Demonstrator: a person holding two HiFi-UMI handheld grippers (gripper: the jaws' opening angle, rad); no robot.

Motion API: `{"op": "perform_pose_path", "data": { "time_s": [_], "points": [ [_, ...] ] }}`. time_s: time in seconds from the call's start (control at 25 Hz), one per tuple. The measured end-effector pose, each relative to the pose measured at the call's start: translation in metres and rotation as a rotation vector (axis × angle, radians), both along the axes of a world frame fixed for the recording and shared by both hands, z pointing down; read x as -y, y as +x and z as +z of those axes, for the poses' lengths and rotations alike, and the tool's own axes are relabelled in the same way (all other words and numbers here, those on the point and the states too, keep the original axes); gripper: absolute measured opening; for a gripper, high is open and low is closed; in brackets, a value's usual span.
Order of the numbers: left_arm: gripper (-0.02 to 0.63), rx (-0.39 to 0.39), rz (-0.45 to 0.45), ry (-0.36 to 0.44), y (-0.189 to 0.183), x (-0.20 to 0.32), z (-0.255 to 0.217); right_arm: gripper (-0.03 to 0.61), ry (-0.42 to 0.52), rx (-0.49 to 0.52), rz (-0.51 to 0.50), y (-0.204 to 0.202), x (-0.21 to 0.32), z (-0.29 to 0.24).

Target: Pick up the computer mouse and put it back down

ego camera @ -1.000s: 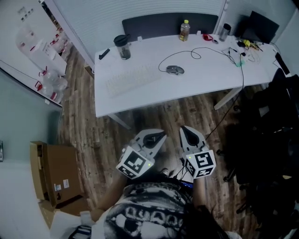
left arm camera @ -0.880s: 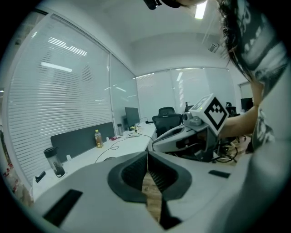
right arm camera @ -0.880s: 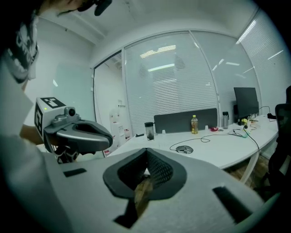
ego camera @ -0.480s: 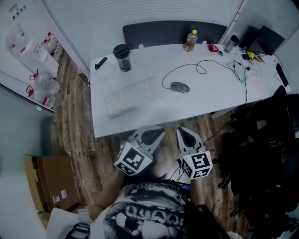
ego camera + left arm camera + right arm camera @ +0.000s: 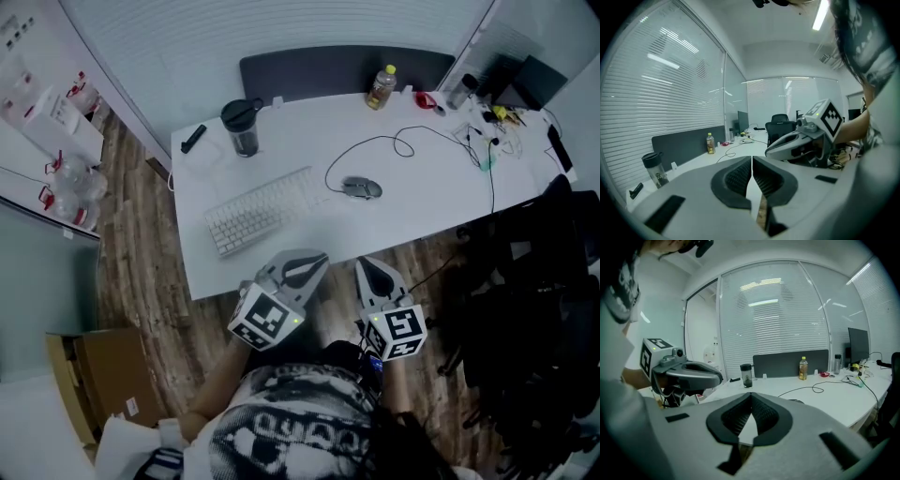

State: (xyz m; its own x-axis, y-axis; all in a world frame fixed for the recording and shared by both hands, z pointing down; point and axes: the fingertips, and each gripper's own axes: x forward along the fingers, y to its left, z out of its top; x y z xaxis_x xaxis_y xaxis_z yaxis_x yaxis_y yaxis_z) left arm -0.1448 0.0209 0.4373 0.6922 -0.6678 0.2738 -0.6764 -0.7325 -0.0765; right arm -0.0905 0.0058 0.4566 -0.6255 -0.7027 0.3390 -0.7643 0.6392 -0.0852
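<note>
A grey wired computer mouse lies near the middle of the white desk, its black cable looping toward the back right; in the right gripper view the mouse just peeks over the jaw. My left gripper and right gripper hang side by side in front of the desk's near edge, well short of the mouse. Both are shut with nothing between their jaws. From the left gripper view the left gripper points over the desk, as does the right gripper in its own view.
A white keyboard lies left of the mouse. At the back stand a dark tumbler, a yellow-capped bottle and a monitor with cable clutter. A black office chair is at the right; a cardboard box sits on the floor left.
The desk has come nearer in the head view: both grippers moved forward toward its near edge. Their jaws stayed shut.
</note>
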Motion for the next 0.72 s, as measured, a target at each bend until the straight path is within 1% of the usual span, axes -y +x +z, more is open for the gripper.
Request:
{"op": "perform_pose_path", "data": {
  "time_s": [0.16,0.44,0.6,0.72],
  "points": [
    [0.005,-0.017,0.015,-0.006,-0.002,0.008,0.001,-0.003,-0.013,-0.008,0.028,0.003,0.002,0.005],
    [0.005,-0.032,0.059,-0.04,0.015,0.017,0.012,-0.003,-0.039,-0.017,0.075,0.022,0.009,0.012],
    [0.005,-0.027,0.062,-0.064,0.027,0.022,0.02,-0.003,-0.065,-0.005,0.074,0.034,0.016,0.022],
    [0.005,-0.015,0.036,-0.081,0.028,0.031,0.023,-0.003,-0.08,0.011,0.047,0.036,0.034,0.028]
  ]
}}
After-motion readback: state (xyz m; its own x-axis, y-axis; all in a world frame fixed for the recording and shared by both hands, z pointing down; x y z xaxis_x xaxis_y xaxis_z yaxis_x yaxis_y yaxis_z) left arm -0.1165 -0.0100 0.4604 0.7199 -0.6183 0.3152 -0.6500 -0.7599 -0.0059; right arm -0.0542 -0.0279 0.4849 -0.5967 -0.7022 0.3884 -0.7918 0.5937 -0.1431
